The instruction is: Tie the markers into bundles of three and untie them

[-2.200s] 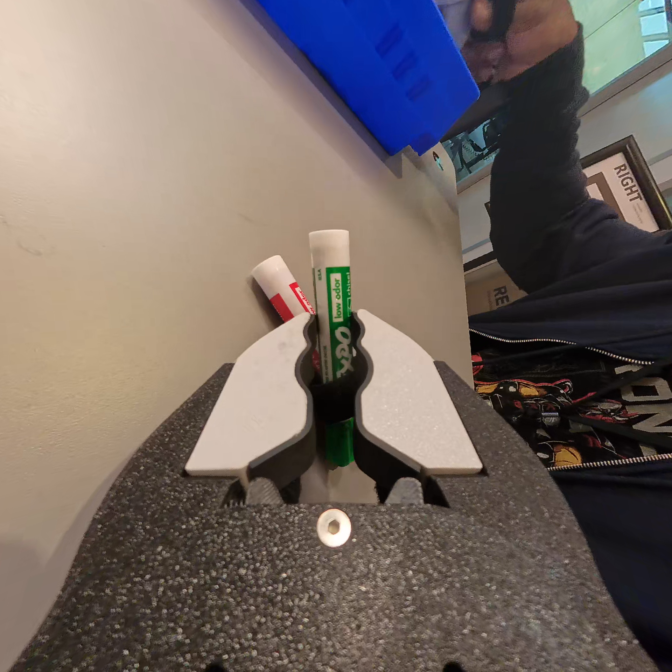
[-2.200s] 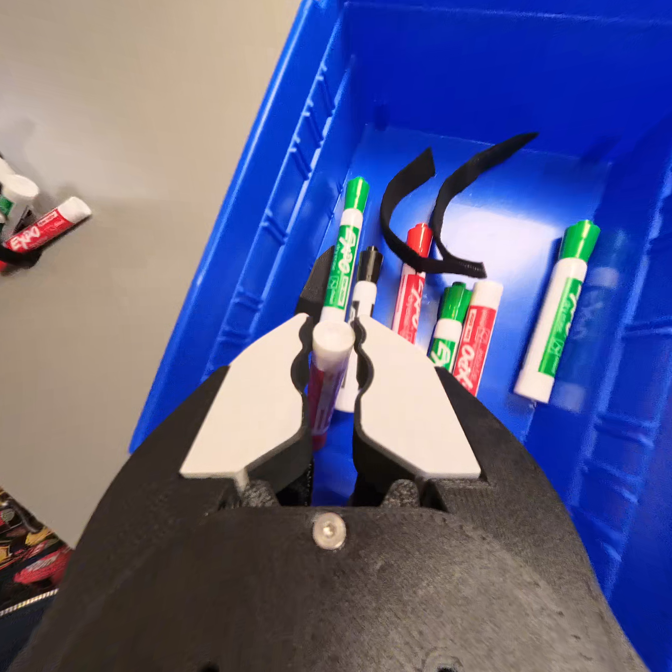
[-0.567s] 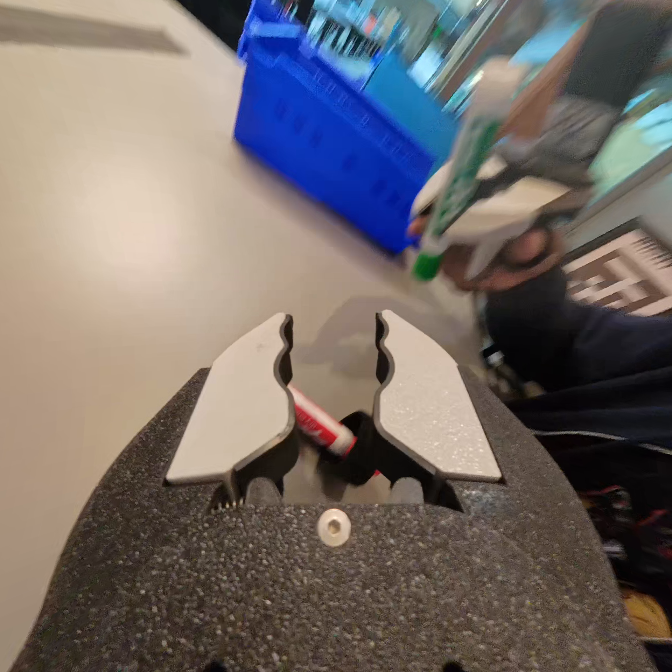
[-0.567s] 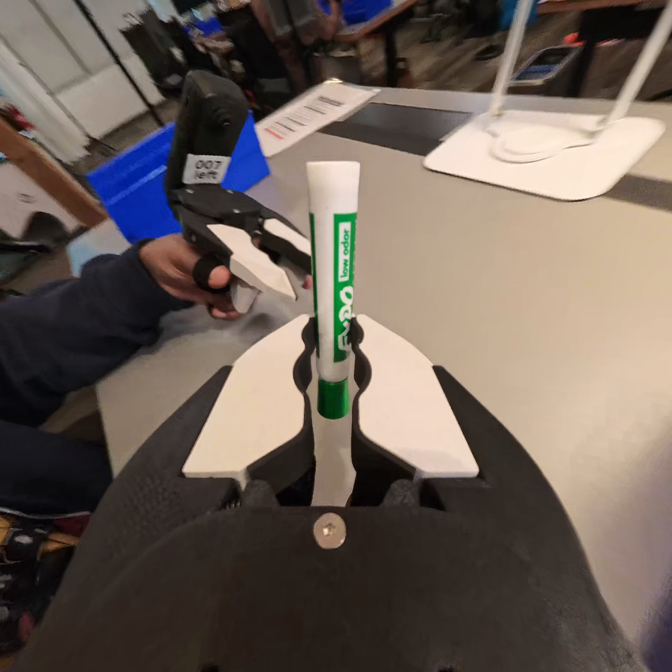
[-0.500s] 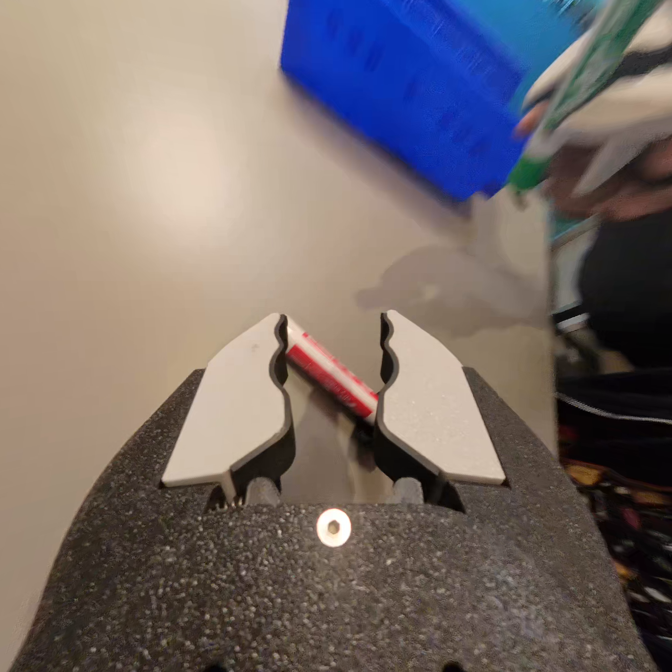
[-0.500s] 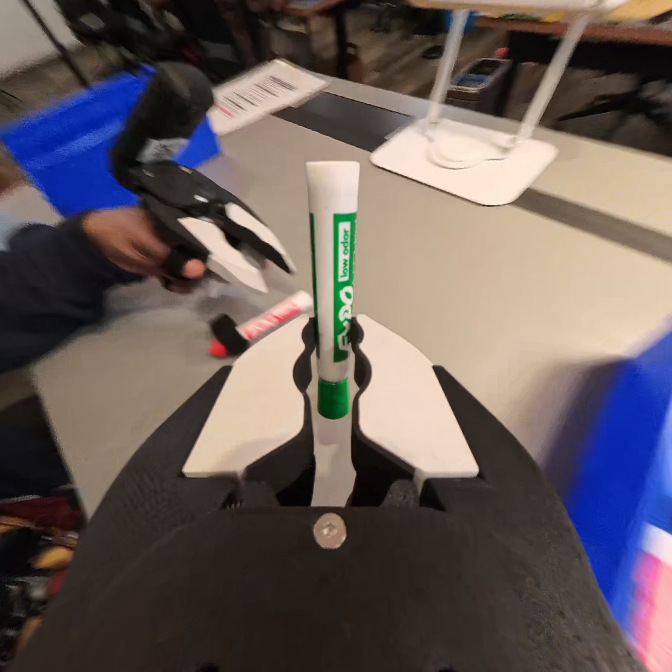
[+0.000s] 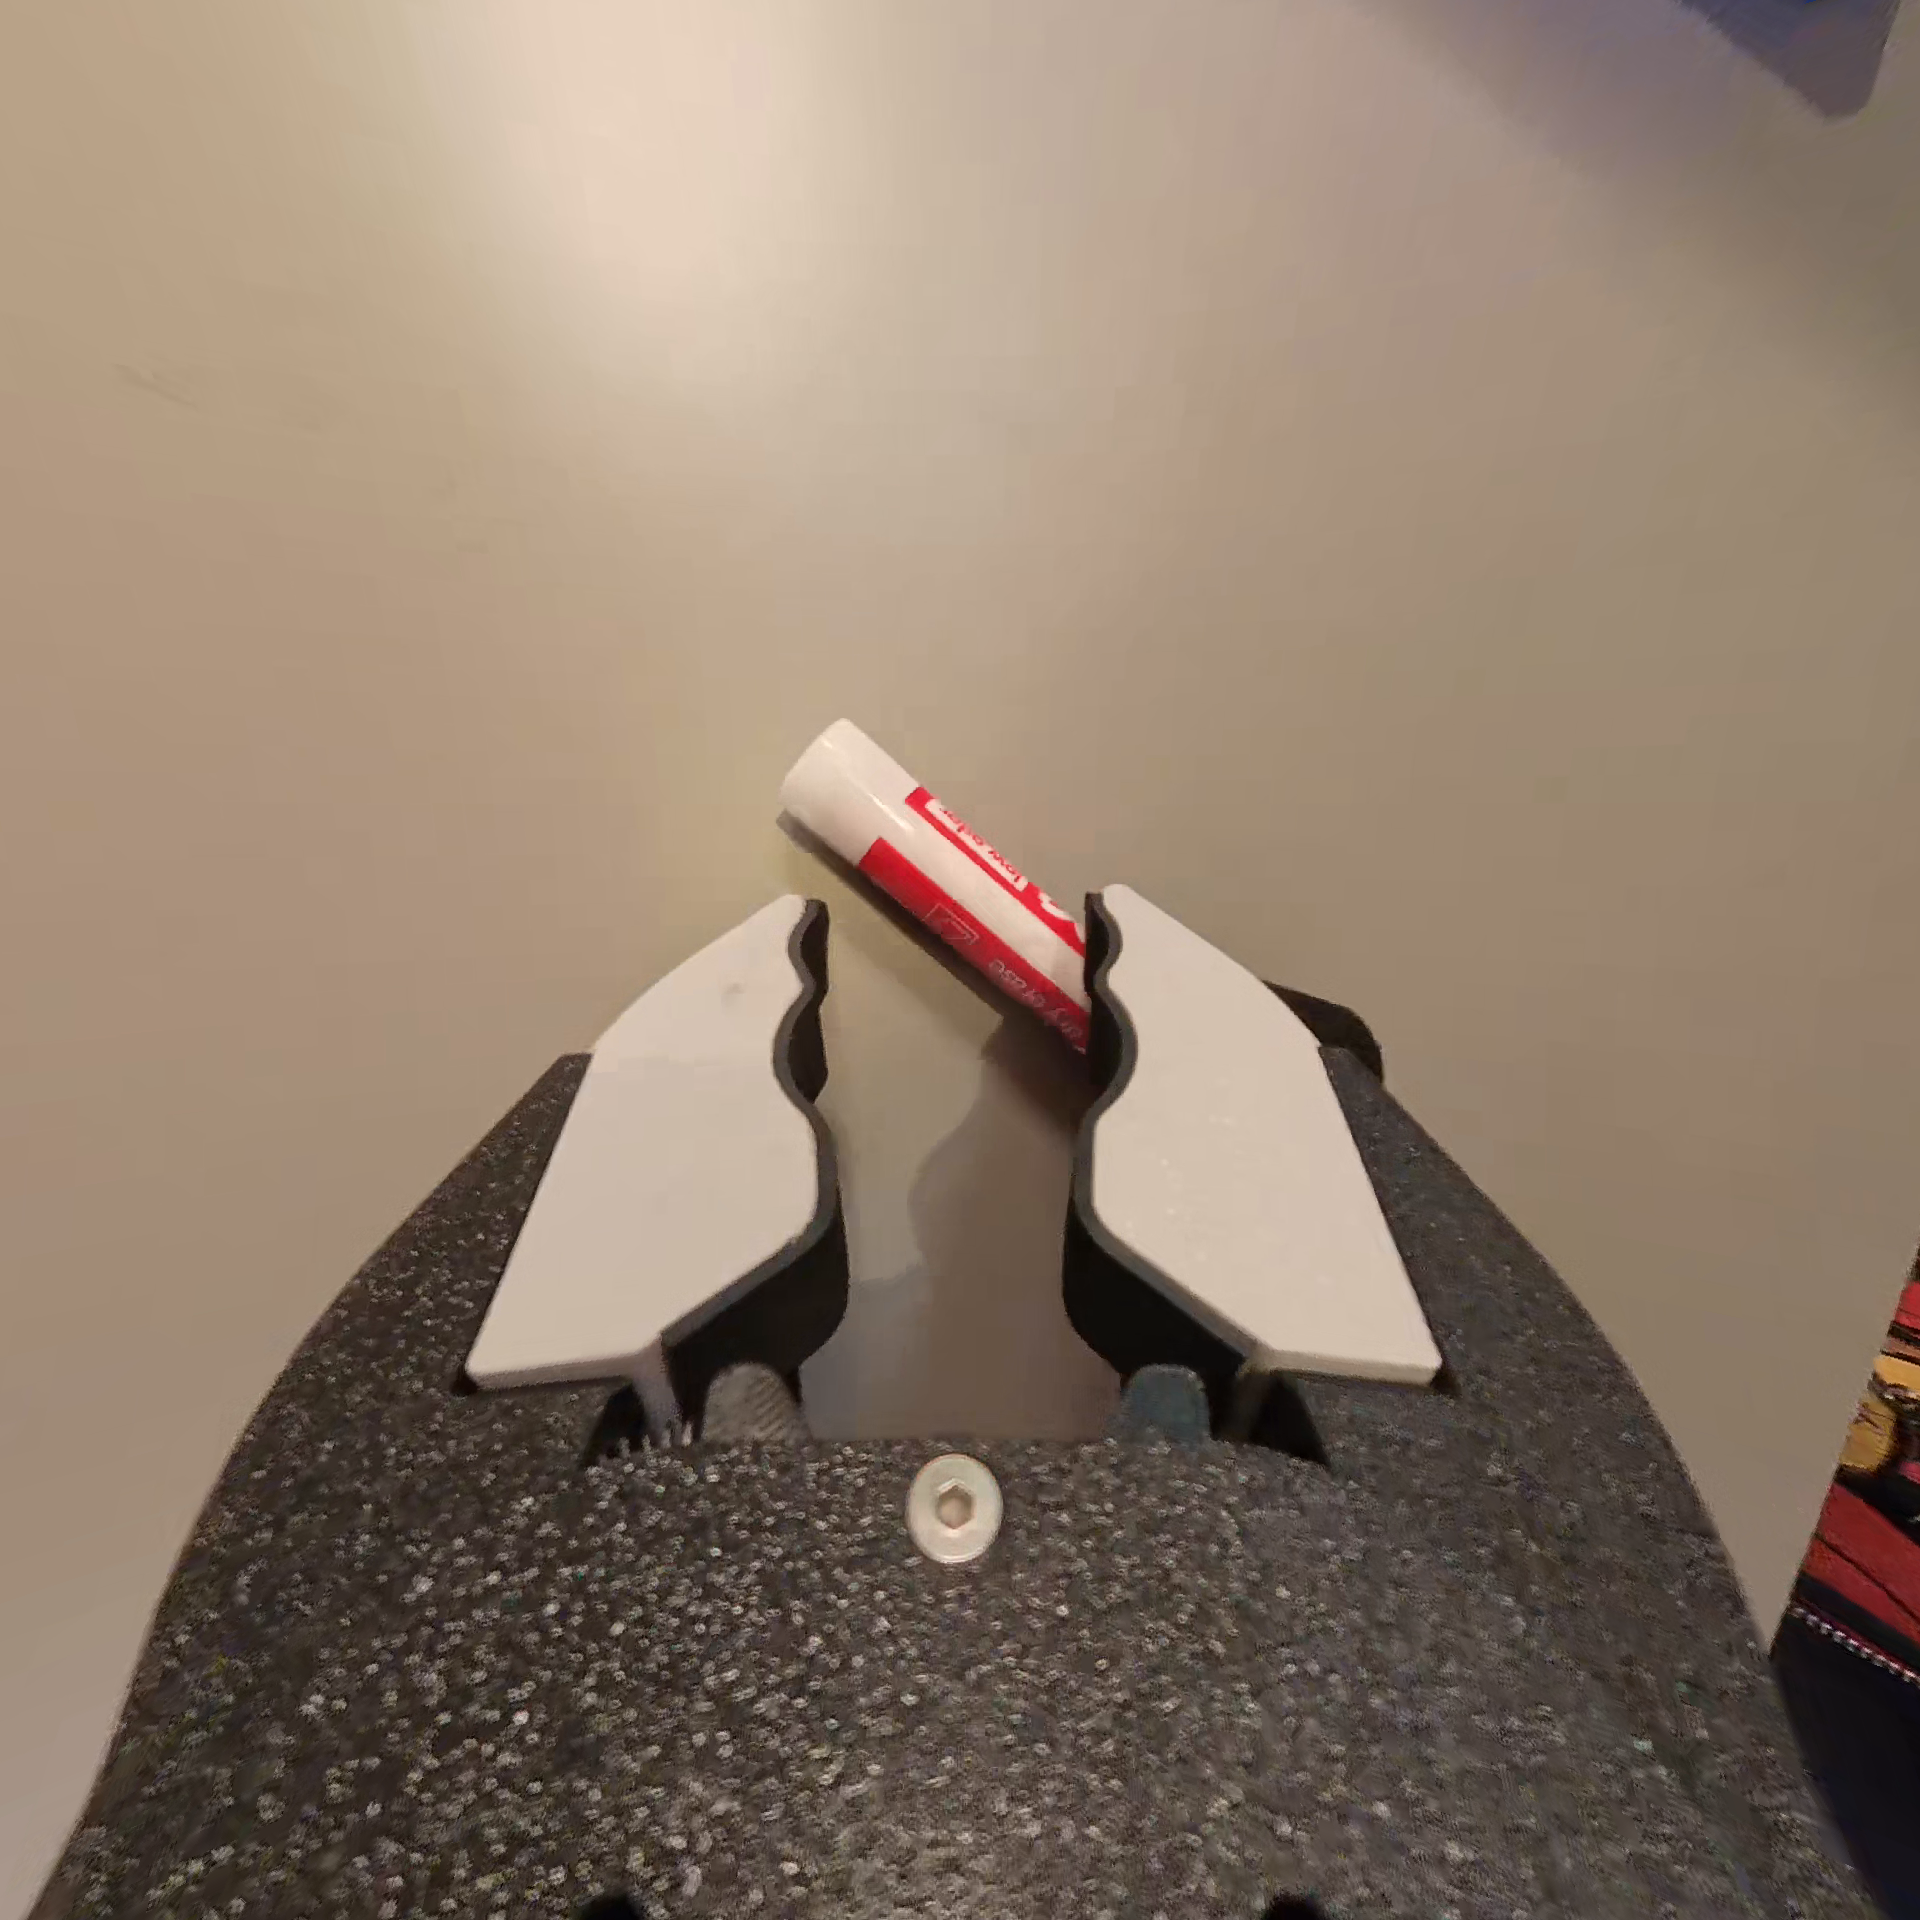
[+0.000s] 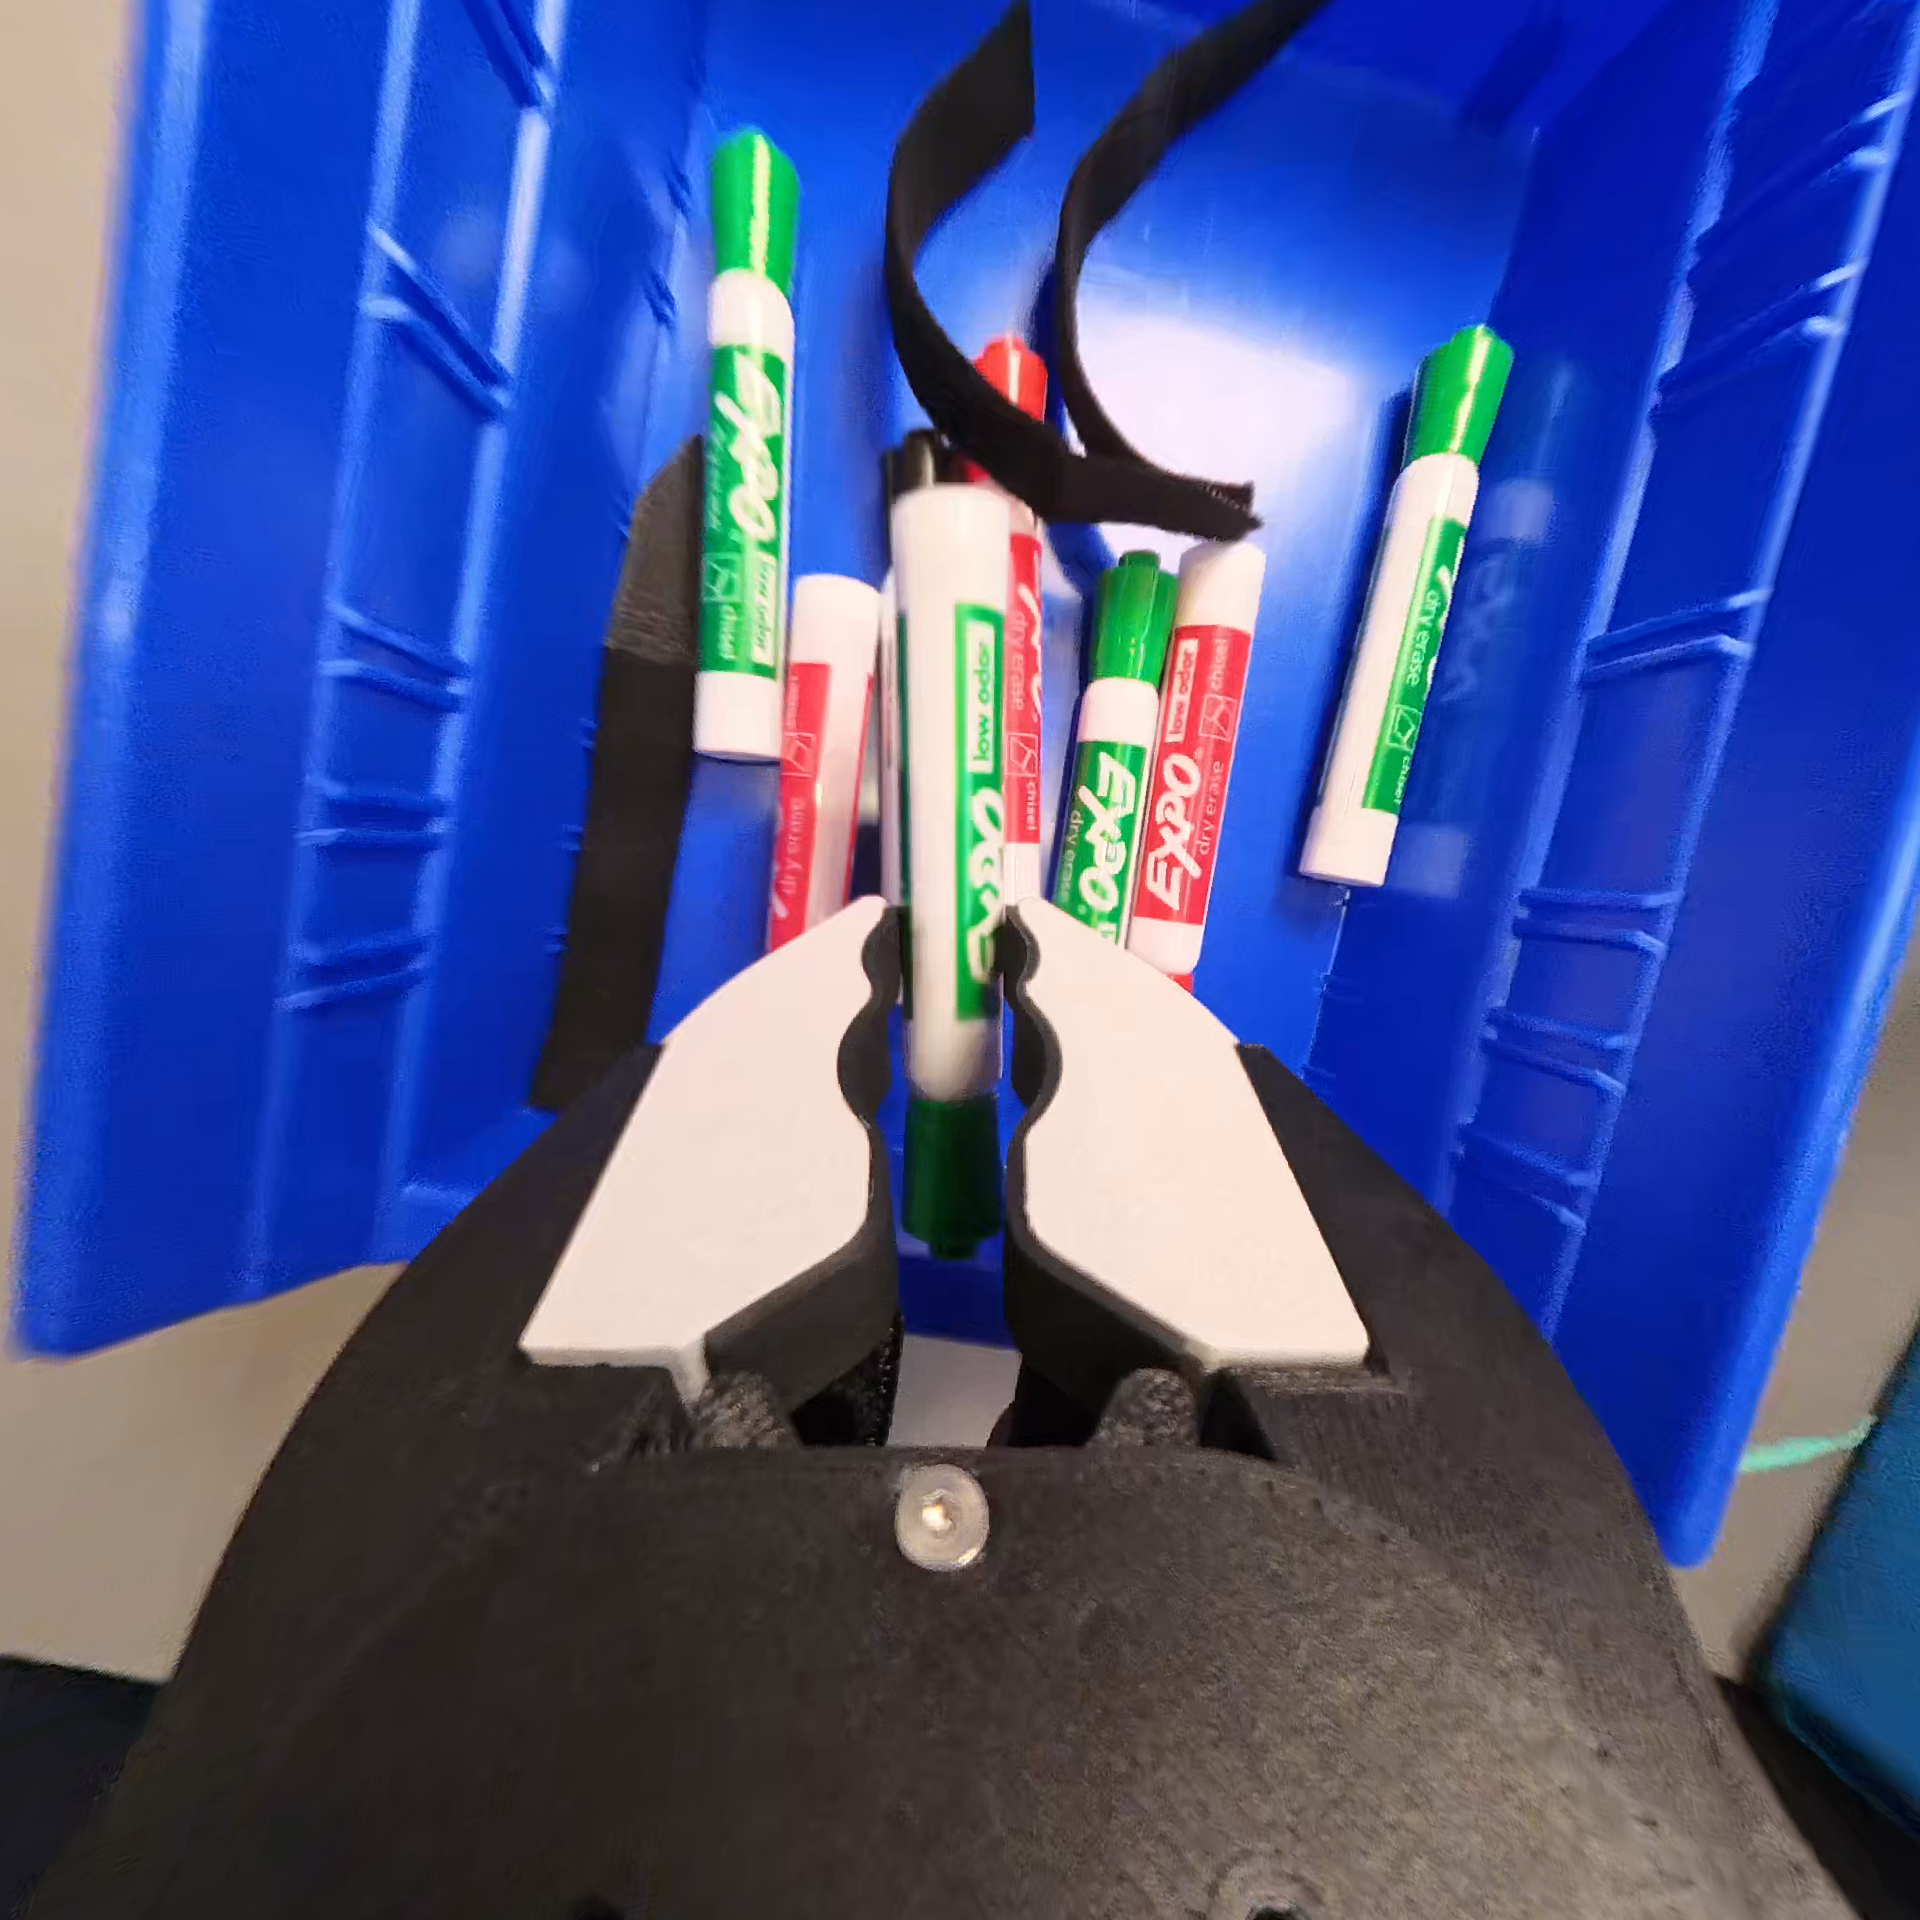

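Counter (image 7: 520, 416): beige, beneath our tools.
Left tool (image 7: 954, 971): we spread it wide over a red marker (image 7: 935, 873).
Right tool (image 8: 948, 940): we clamp a green marker (image 8: 951, 790) above the blue bin (image 8: 312, 623).

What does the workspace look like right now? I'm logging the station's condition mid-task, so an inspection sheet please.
Surface: plain beige table, no marks seen.
Job's things: red marker lying on the table; green marker held over the blue bin; loose green and red markers and two black straps inside the bin.
Clutter: a teal object beside the bin, unclear what.
Grippers: left tool open, above the red marker; right tool shut on the green marker.
Cables: nothing seen.
Surroundings: patterned clothing at the table's edge.
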Demonstrator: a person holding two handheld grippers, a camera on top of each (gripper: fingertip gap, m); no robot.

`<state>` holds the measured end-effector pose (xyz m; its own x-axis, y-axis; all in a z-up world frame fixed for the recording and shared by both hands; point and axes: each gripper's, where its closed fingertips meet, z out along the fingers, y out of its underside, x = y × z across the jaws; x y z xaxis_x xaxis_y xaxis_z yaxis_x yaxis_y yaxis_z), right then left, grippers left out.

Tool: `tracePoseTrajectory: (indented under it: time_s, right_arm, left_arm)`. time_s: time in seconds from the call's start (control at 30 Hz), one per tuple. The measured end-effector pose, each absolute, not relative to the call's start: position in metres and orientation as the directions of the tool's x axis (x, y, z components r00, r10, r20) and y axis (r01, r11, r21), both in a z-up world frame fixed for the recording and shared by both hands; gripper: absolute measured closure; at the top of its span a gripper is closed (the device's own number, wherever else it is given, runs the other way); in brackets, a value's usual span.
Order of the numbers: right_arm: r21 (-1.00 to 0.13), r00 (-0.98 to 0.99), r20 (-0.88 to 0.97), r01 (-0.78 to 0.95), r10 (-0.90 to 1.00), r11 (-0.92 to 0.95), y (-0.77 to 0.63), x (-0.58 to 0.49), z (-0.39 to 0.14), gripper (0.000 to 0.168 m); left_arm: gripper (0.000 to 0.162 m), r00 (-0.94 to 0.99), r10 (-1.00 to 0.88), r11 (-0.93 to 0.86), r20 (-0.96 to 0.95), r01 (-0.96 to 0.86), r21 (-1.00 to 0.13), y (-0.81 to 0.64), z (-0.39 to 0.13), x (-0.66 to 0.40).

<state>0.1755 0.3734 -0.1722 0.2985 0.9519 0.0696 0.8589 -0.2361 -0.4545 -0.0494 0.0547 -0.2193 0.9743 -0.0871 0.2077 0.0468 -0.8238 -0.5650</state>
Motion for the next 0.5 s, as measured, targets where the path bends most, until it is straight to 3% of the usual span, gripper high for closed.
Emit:
tracePoseTrajectory:
  time_s: [0.23,0.37,0.5]
  right_arm:
    - [-0.438,0.3,0.17,0.876,0.939,-0.201,0.382,0.167,-0.18,0.141]
    - [-0.539,0.269,0.236,0.836,0.934,-0.105,0.356,0.161,-0.136,0.14]
    - [-0.616,0.116,0.294,0.782,0.949,0.095,0.285,0.138,-0.095,0.142]
  left_arm:
    - [0.124,0.993,-0.117,-0.862,0.002,-0.101,-0.496,0.061,-0.225,-0.052]
    - [0.128,0.992,-0.128,-0.855,0.02,-0.1,-0.509,0.063,-0.225,-0.054]
    - [0.134,0.983,-0.133,-0.825,0.129,-0.038,-0.564,0.067,-0.222,-0.052]
